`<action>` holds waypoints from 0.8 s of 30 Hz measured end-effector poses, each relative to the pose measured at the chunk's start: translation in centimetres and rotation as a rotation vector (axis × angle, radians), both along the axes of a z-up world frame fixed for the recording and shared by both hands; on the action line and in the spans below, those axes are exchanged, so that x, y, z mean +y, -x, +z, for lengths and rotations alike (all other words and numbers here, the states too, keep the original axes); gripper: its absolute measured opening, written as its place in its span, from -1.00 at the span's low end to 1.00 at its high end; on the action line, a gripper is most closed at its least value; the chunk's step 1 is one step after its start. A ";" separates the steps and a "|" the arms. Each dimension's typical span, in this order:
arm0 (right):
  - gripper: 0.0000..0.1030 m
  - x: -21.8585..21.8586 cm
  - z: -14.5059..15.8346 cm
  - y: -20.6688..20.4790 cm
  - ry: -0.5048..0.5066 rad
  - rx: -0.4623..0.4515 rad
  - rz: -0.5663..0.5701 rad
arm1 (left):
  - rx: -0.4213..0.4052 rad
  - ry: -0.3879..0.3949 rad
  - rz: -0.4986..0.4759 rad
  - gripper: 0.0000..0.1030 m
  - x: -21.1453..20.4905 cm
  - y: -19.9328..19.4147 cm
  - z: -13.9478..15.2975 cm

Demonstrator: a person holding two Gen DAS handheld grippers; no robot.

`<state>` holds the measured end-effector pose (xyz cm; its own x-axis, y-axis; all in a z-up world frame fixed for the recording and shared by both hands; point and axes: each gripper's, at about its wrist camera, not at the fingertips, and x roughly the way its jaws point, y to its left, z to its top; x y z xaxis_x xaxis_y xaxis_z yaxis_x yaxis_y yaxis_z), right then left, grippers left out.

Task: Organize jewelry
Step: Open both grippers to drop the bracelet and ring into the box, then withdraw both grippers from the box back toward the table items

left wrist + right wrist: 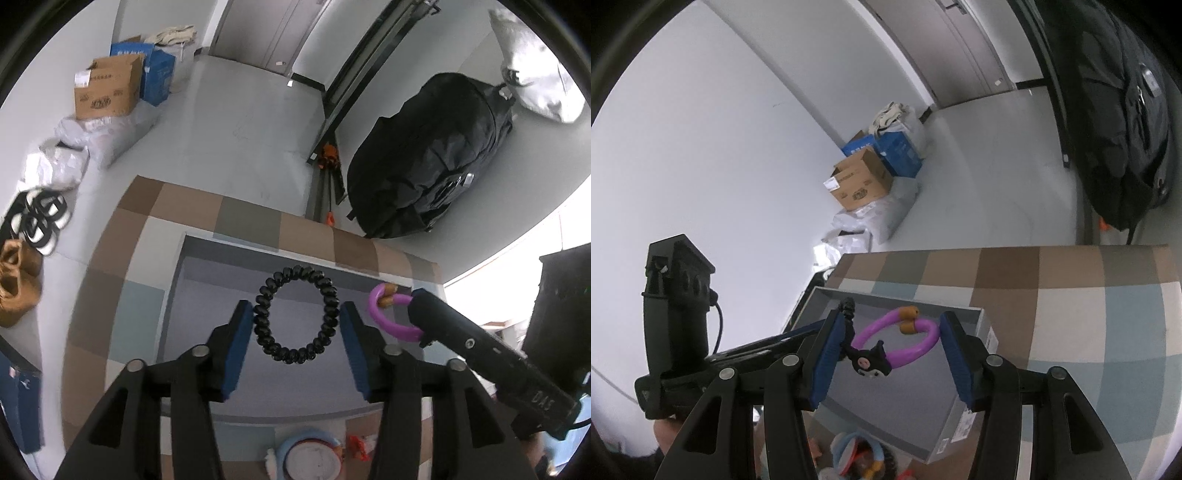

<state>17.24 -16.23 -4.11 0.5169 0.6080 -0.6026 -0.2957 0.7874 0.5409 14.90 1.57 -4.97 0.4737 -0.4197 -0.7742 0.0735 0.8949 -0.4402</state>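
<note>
My left gripper [297, 319] is shut on a black spiral hair tie [295, 319], holding it by its two sides above the grey box [221, 402]. My right gripper [894, 338] is shut on a purple open bracelet [897, 338] with orange ends and a black cartoon charm [868, 360], also above the grey box [960, 421]. In the left wrist view the purple bracelet [388, 317] shows at the right, held by the right gripper [419, 314]. The hair tie's edge [847, 308] peeks behind my right gripper's left finger.
The box lies on a checked cloth [110, 280] on the table [1071, 302]. A round blue trinket [306, 456] and a red item [358, 446] lie near the box's front. A black backpack [432, 155] and cardboard boxes [107, 88] are on the floor.
</note>
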 end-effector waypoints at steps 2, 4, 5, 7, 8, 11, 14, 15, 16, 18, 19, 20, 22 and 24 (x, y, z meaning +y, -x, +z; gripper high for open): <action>0.07 -0.2 0.1 0.0 -0.015 0.000 0.001 | 0.001 0.031 0.004 0.00 0.3 -0.2 0.1; 0.32 -0.5 0.4 0.1 -0.043 -0.011 0.007 | -0.006 0.058 0.015 0.28 0.7 -0.1 0.2; 0.40 -0.6 0.6 0.2 -0.049 -0.020 0.005 | -0.009 0.072 0.011 0.41 0.7 0.0 0.3; 0.46 -0.8 1.1 0.5 -0.064 -0.047 -0.003 | -0.019 0.077 0.017 0.44 0.7 0.0 0.4; 0.47 -1.0 1.4 0.6 -0.065 -0.054 -0.007 | -0.022 0.081 0.014 0.44 0.7 0.0 0.5; 0.64 -1.5 1.9 1.0 -0.061 -0.079 -0.031 | -0.021 0.090 0.014 0.44 0.6 0.2 0.7; 0.73 -2.0 2.0 1.3 -0.070 -0.079 -0.053 | -0.040 0.075 0.021 0.44 0.7 0.7 1.2; 0.76 -2.2 2.0 1.4 -0.075 -0.076 -0.059 | -0.054 0.055 0.020 0.44 0.7 1.0 1.5; 0.81 -2.4 2.0 1.5 -0.081 -0.075 -0.066 | -0.071 0.023 0.028 0.44 0.8 1.4 1.8; 0.89 -2.5 2.1 1.8 -0.080 -0.081 -0.075 | -0.098 -0.029 0.047 0.44 0.9 2.1 2.2; 0.97 -2.5 2.1 2.0 -0.070 -0.085 -0.082 | -0.105 -0.065 0.060 0.44 1.0 2.6 2.3; 1.00 -2.4 2.2 2.2 -0.060 -0.087 -0.087 | -0.107 -0.089 0.071 0.44 1.0 2.8 2.2; 1.00 -2.3 2.3 2.8 -0.034 -0.098 -0.102 | -0.112 -0.144 0.098 0.44 1.1 3.5 2.1; 1.00 -2.1 2.2 3.4 -0.016 -0.100 -0.098 | -0.120 -0.186 0.117 0.44 1.3 4.5 2.2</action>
<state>13.85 -18.30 -1.90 0.6313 0.5605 -0.5360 -0.2708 0.8069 0.5250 10.43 2.83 -2.76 0.6039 -0.2125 -0.7682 0.0064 0.9651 -0.2619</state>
